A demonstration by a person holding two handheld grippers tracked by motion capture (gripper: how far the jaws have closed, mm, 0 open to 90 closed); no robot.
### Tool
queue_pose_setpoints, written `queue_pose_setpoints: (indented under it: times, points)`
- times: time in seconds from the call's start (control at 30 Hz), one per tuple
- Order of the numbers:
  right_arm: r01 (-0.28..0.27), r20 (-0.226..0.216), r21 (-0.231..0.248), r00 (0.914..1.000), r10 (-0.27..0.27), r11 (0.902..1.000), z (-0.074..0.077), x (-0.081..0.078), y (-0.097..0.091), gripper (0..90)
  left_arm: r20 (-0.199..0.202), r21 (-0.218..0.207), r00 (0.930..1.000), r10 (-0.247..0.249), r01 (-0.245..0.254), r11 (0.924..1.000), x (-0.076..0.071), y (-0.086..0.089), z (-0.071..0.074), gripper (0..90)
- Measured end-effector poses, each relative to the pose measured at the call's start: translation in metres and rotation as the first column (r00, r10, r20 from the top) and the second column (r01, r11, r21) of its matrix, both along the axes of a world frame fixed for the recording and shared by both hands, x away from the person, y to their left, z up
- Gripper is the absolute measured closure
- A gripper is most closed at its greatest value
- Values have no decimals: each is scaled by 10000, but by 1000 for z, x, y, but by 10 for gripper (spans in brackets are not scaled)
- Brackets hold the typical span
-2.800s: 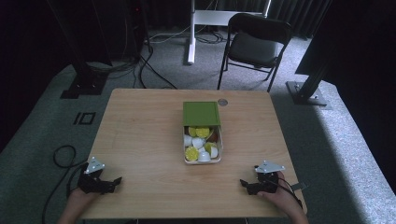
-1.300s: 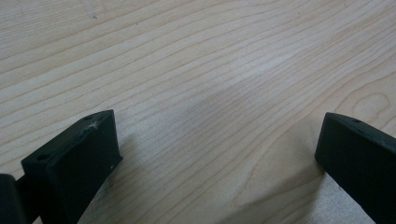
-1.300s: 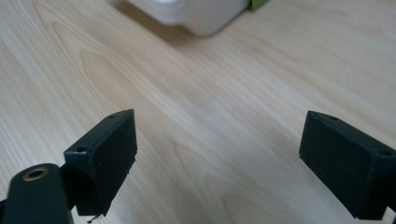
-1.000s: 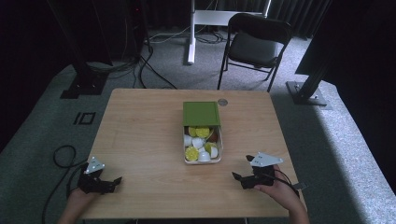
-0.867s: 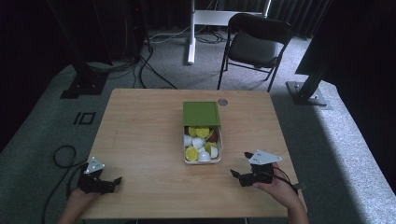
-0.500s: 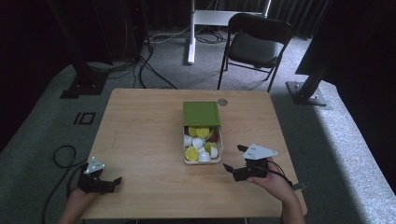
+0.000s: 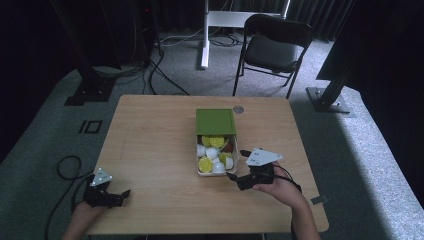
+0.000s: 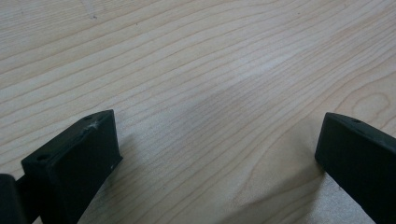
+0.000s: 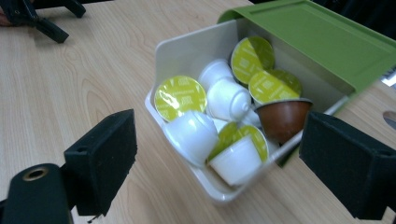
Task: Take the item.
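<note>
Since the earlier frames the right gripper (image 7: 236,164) has travelled from the table's near right corner toward the white tray (image 7: 199,159) and now sits just beside the tray's near right corner, apart from it. Its jaws are spread wide and hold nothing — in the right gripper view they stand either side of the tray's near end, with the rim between them but untouched. The left gripper (image 7: 121,196) has stayed put, well away from the tray at the near left edge of the wooden table (image 7: 150,140); its jaws gape too, with bare wood between them in the left gripper view.

The tray lies near the table's middle, a little toward the far side. A green lid (image 7: 215,121) covers its far half, pushed back so the near half is uncovered. In that uncovered half sit the coffee capsules (image 9: 224,112) — white cups, several with yellow-green foil tops, jumbled at different tilts. One brown capsule (image 9: 281,118) lies against the tray's right wall, just under the lid's edge.
</note>
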State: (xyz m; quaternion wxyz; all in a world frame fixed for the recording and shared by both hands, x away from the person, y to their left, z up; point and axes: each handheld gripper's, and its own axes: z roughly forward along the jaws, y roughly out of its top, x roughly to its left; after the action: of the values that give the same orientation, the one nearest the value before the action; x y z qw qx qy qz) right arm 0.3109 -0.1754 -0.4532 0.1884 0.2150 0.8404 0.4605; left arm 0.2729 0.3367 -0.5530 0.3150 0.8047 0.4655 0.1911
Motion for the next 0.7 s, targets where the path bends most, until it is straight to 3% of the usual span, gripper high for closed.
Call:
queue_pose_setpoints:
  times: [0.33,0.7]
  points:
    - [-441,-46,-213,9990,440,9988,-4,6,21,113,2,0,10000,-2,2,10000,0,0,0,5]
    - [-886,-332,-621,9957,867,9941,-19,9,41,114,1,-2,10000,-2,2,10000,0,0,0,5]
